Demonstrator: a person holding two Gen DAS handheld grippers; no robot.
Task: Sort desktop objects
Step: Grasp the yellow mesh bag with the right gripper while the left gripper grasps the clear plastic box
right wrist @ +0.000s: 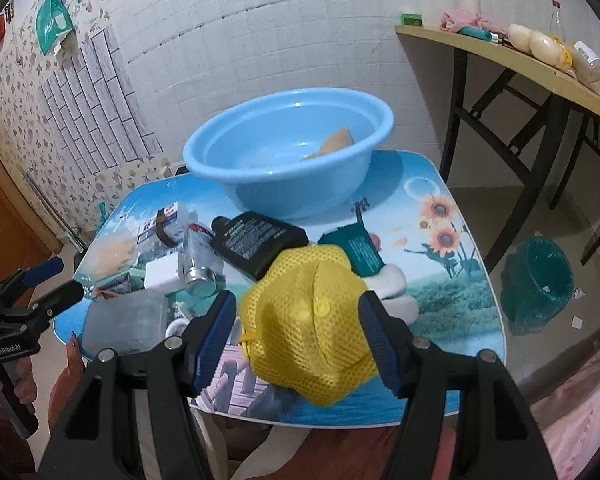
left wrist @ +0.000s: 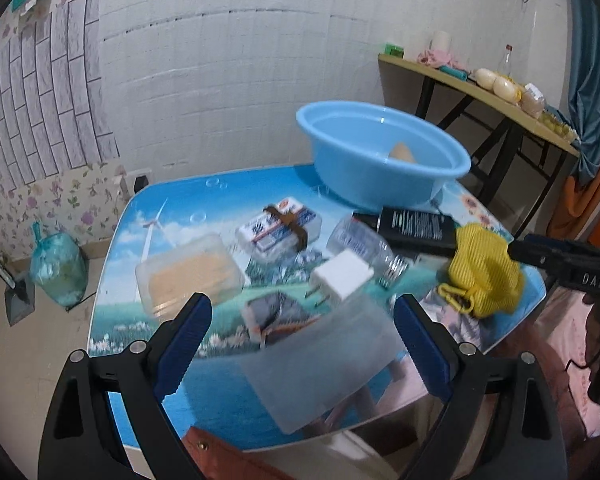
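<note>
Yellow mesh fills the middle of the right wrist view: a yellow mesh pouch (right wrist: pixel 312 320) is clamped between the two blue pads of the right gripper (right wrist: pixel 298 338), whose jaws are seen pressing on its sides at nine and three o'clock. The pouch appears to be held just above the printed surface (right wrist: pixel 452 312), at the near edge. At twelve o'clock from it the blue basin (right wrist: pixel 288 148) is seen, with a black bottle (right wrist: pixel 260 242) lying between the two. If the basin is the sorting target, which is only a judgement, the grip is best kept firm on the soft mesh and the pouch carried high enough to clear the bottle and the rim. The gripper is pitched downward and forward. At nine o'clock the left gripper (right wrist: pixel 58 280) is glimpsed, held by a hand (right wrist: pixel 18 384).

From the left wrist view, the left gripper (left wrist: pixel 302 344) is shown with its jaws spread wide and clamping nothing; a translucent plastic box (left wrist: pixel 320 364) is framed between the pads, untouched as far as can be told through the blur. For a clean pick, the pads should be set squarely on opposite walls of the box before they are brought together, and the white charger block (left wrist: pixel 342 278) at twelve o'clock should be avoided. A downward tilt is held here too. The pouch (left wrist: pixel 484 272) is seen at two o'clock.
</note>
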